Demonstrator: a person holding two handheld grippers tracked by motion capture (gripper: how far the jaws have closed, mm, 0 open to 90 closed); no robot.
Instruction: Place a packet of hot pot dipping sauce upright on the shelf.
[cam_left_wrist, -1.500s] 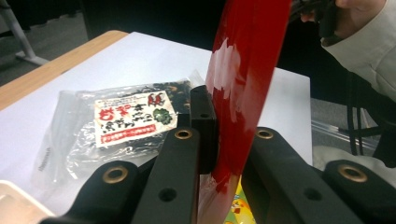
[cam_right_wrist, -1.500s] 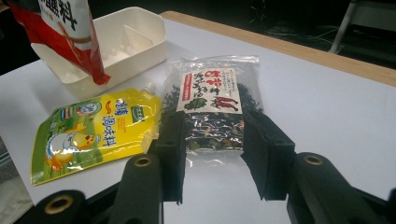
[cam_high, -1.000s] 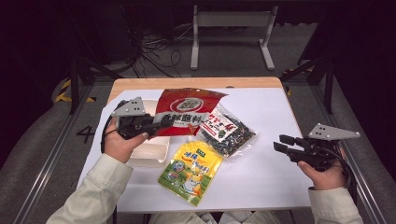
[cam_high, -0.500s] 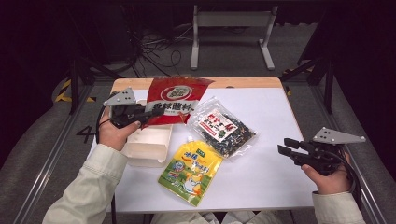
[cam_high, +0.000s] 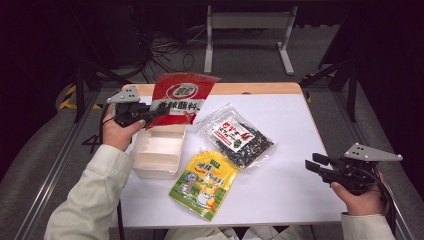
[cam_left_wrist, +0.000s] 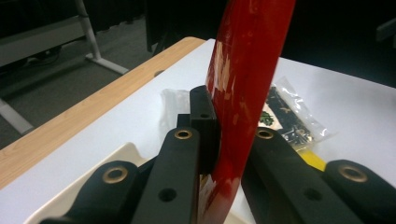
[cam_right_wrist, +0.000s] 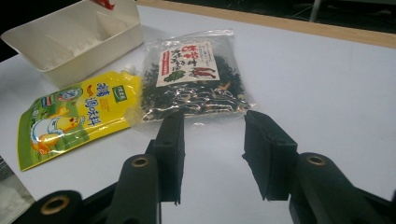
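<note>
One white bench (cam_high: 280, 195) carries a cream box (cam_high: 157, 152), yellow pouch (cam_high: 204, 184) and seaweed bag (cam_high: 236, 136). Left gripper (cam_high: 150, 114) has its jaws clamped on the red bag (cam_high: 181, 97), held above the box. Right gripper (cam_high: 316, 165) hovers at the bench's right edge, jaws apart, empty.

The left tool (cam_high: 159, 111) sits at the far left of the tabletop (cam_high: 295, 125), pointing toward the right, its jaws clamped tight on a red packet (cam_high: 181, 96) held upright, with the left forearm in a pale sleeve reaching up from the bottom edge. The right tool (cam_high: 314, 164) hovers low at the near right corner, pointing left, jaws apart with nothing between them.
</note>
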